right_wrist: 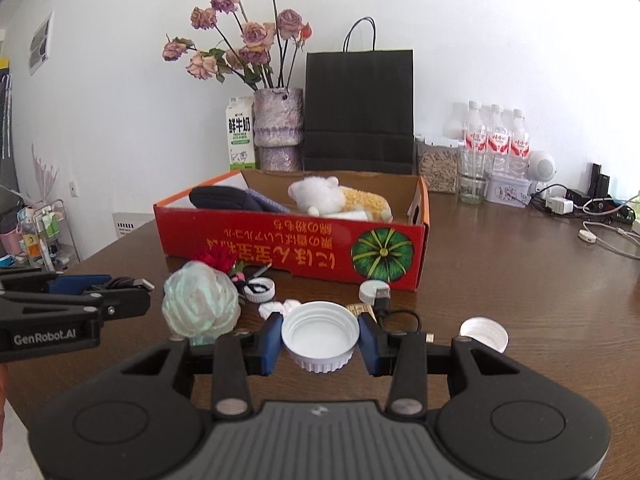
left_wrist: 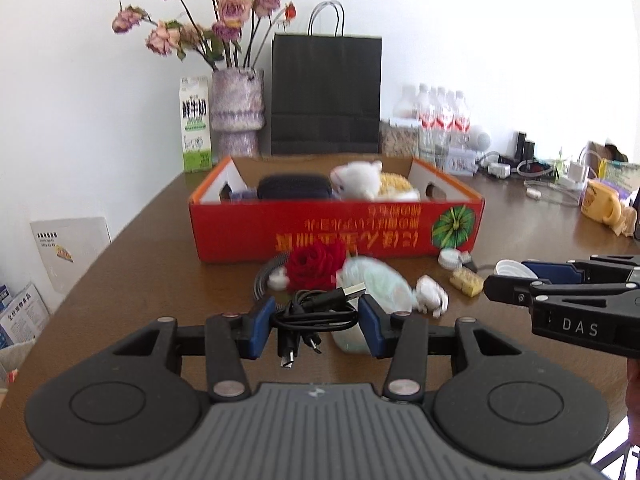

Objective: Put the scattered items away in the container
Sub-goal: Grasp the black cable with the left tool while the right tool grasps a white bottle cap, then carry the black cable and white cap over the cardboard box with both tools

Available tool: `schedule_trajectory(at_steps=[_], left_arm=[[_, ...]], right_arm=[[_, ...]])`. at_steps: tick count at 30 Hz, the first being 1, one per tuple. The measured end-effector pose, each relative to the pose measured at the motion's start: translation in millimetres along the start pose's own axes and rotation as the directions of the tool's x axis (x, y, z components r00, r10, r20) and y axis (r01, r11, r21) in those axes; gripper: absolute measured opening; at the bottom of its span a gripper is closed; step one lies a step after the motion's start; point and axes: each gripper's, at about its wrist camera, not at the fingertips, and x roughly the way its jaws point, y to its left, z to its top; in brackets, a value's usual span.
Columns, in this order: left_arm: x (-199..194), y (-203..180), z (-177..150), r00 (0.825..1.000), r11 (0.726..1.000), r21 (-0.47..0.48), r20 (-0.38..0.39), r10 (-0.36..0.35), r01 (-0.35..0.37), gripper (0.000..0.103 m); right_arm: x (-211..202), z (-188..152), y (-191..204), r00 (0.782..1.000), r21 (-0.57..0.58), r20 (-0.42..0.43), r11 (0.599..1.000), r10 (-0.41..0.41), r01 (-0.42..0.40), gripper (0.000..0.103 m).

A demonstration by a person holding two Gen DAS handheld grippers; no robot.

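Note:
My left gripper [left_wrist: 317, 326] is shut on a coiled black USB cable [left_wrist: 316, 312], lifted above the table. My right gripper [right_wrist: 320, 338] is shut on a white screw lid [right_wrist: 320, 336], its hollow facing up. The red cardboard box [left_wrist: 336, 232] [right_wrist: 292, 248] stands ahead of both, holding a white and yellow plush toy [left_wrist: 372, 184] [right_wrist: 340, 198] and a dark pouch [left_wrist: 294, 188] [right_wrist: 224, 198]. In front of the box lie a red fabric rose [left_wrist: 318, 266], a pale green bundle [right_wrist: 200, 304], white lids [right_wrist: 484, 332] and a second black cable [right_wrist: 396, 316].
Behind the box stand a vase of dried roses [right_wrist: 278, 128], a milk carton [right_wrist: 241, 136], a black paper bag [right_wrist: 358, 110] and water bottles [right_wrist: 496, 140]. Chargers and cords [right_wrist: 592, 216] lie at the right. A yellow mug [left_wrist: 602, 202] sits at the far right.

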Motion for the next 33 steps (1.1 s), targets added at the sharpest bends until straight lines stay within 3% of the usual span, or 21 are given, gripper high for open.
schedule_trajectory(at_steps=[11,21,27,33], left_arm=[[3.4,6.7,55.0,0.99,1.0,-0.018,0.14,0.018,-0.016,0.046],[61.9,17.7,125.5,0.979,0.996,-0.086,0.199,0.045,-0.028,0.046],[113.4,22.4,161.7,0.978,0.991,-0.117,0.192,0.084,-0.062,0.046],[180.7,30.2,173.5,0.987,0.982,-0.156,0.101,0.125,-0.109,0.046]], right_arm=[[5.6,46.2,-1.1,0.993,-0.008,0.12,1.0,-0.001,0.002,0.039],[52.8,119.5,-7.5,0.973,0.02,0.23,1.0,-0.011,0.007,0.039],[111.0,158.1,-14.6,0.976,0.048,0.216,0.999,-0.027,0.017,0.039],[169.9,178.1,-24.0,0.985,0.056,0.164,0.997,-0.054,0.045,0.039]])
